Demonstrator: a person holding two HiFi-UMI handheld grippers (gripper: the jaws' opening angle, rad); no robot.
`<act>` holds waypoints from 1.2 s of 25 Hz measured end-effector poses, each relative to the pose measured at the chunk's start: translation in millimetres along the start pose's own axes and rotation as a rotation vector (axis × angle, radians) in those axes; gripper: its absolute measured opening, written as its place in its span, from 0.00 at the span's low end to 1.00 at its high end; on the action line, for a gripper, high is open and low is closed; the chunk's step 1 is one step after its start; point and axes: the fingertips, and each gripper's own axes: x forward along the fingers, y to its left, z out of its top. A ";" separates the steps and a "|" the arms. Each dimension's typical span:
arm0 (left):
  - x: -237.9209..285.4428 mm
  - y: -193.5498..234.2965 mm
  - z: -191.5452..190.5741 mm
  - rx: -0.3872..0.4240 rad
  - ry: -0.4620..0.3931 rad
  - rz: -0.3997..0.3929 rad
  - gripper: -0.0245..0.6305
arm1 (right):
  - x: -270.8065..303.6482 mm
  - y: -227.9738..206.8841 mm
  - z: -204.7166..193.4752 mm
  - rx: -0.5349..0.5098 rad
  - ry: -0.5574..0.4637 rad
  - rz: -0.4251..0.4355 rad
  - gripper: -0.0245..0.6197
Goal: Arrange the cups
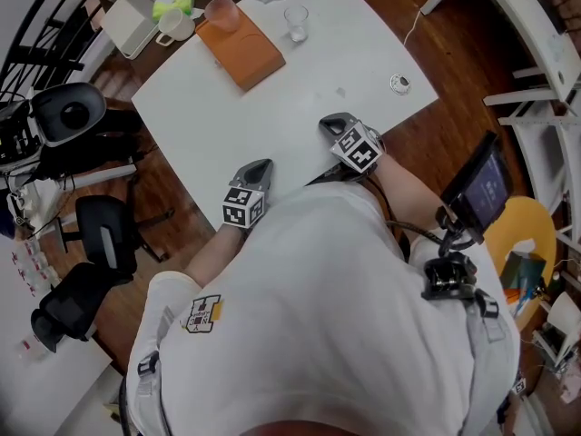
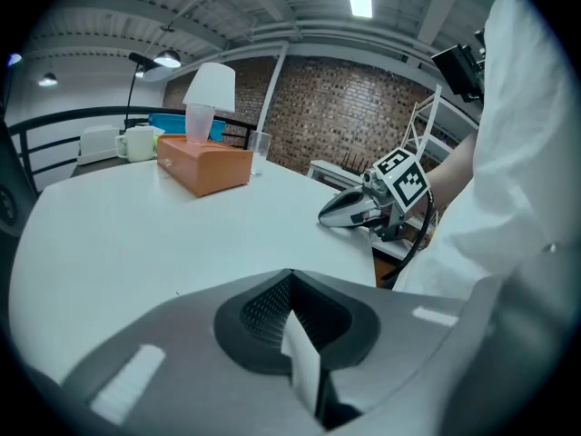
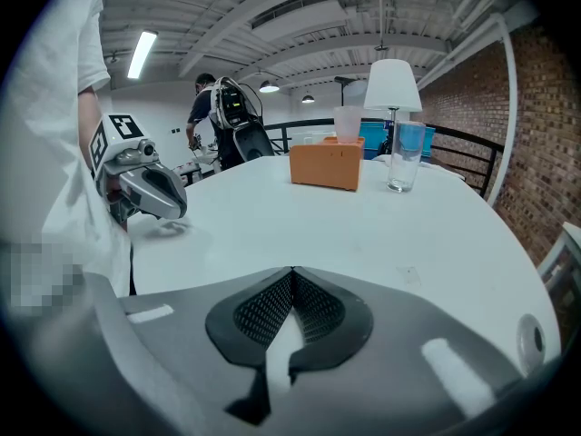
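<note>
Left claw [image 1: 261, 165] and right claw [image 1: 329, 123] tilt down over the near edge of the white tabletop [image 1: 300, 107], jaws pressed together, empty. Far off, a pink cup [image 1: 221, 12] tops an orange tissue box [image 1: 243, 51], clear glass [image 1: 296, 22] nearby.

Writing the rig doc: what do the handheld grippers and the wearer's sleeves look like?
Left gripper and right gripper: silver-grey tapered shells, dark mesh-textured pads, a black-and-white marker cube each. Black cable trails from the right one. White short-sleeved shirt.

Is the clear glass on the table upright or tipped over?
Upright. The clear glass stands on its base on the white table, mouth upward, near the orange box.
</note>
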 end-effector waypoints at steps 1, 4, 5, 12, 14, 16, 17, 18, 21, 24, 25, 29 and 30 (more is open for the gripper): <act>0.2 0.0 0.5 0.002 0.001 -0.001 0.04 | 0.1 0.0 0.0 0.001 0.000 0.000 0.04; 0.5 -0.4 4.3 0.003 -0.015 -0.006 0.04 | 0.6 -0.2 0.0 0.003 0.001 0.000 0.04; 0.3 -0.2 6.6 0.000 -0.025 -0.007 0.04 | 0.8 -0.3 -0.1 0.004 0.000 0.000 0.04; -0.3 1.3 15.4 -0.018 -0.053 -0.011 0.04 | 0.7 -0.6 0.1 0.007 -0.002 -0.004 0.04; -1.0 1.0 15.5 -0.015 -0.054 -0.009 0.04 | 1.4 -0.1 0.8 0.004 -0.002 -0.001 0.04; -1.3 0.0 15.4 -0.016 -0.052 -0.007 0.04 | 0.7 0.0 1.3 -0.002 -0.001 0.001 0.04; -1.1 -0.8 15.6 -0.017 -0.052 -0.007 0.04 | -0.2 -0.2 1.0 -0.002 -0.001 0.001 0.04; -0.7 -1.6 15.6 -0.018 -0.051 -0.008 0.04 | -0.9 -0.3 0.4 -0.002 0.000 0.002 0.04; -0.2 -2.6 15.0 -0.022 -0.052 -0.007 0.04 | -1.2 0.7 -1.6 -0.008 0.002 0.009 0.04; -0.9 -1.6 13.8 -0.033 -0.053 0.002 0.04 | -0.6 2.1 -2.3 0.006 0.020 0.028 0.04; -1.2 -1.0 13.8 -0.038 -0.054 0.007 0.04 | 0.0 0.3 -1.9 0.022 0.024 0.033 0.04; -2.7 2.5 16.2 -0.061 -0.055 0.034 0.04 | 3.7 -41.3 5.4 0.108 0.007 -0.025 0.04; -3.1 3.7 16.6 -0.068 -0.054 0.043 0.04 | 3.5 -57.8 10.2 0.123 -0.004 -0.051 0.04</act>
